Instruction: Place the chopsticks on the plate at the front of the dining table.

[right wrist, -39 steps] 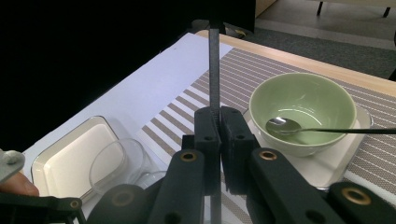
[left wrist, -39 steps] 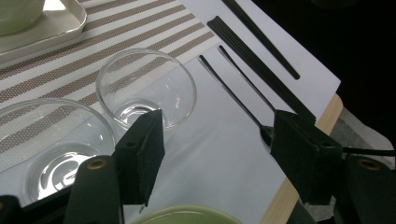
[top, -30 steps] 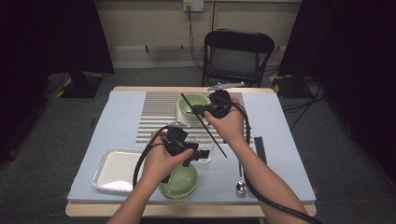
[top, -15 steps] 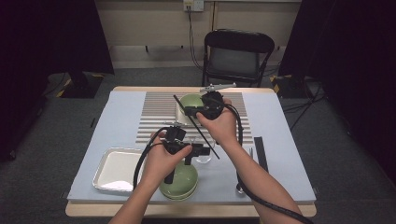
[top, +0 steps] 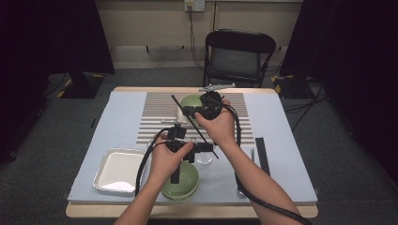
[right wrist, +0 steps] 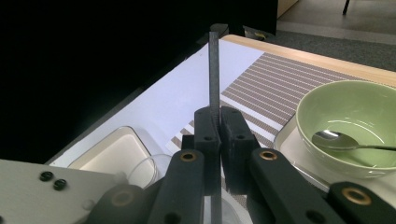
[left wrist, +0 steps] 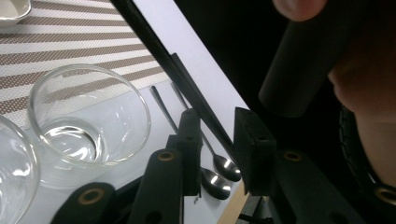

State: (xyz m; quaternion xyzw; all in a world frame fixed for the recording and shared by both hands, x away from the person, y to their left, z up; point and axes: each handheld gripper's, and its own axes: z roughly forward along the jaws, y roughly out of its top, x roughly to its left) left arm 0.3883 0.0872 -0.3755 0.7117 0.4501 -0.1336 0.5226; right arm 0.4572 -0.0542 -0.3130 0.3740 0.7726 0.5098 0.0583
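Right now your right gripper (right wrist: pixel 214 122) has its jaws clenched on a black chopstick (right wrist: pixel 214 70), which slants above the striped placemat (top: pixel 157 123) on the tabletop (top: pixel 117 117). Your left gripper (left wrist: pixel 215 140) has its jaws released, with that chopstick passing between them, beside a clear glass cup (left wrist: pixel 88 121) and two spoons (left wrist: pixel 219 170).

There were two grippers (top: pixel 180 140) (top: pixel 187 111), one black stick (top: pixel 195 127), two glass cups (left wrist: pixel 88 123), three spoons (left wrist: pixel 219 163), one silver tray (top: pixel 118 171) and one chair (top: pixel 239 56).
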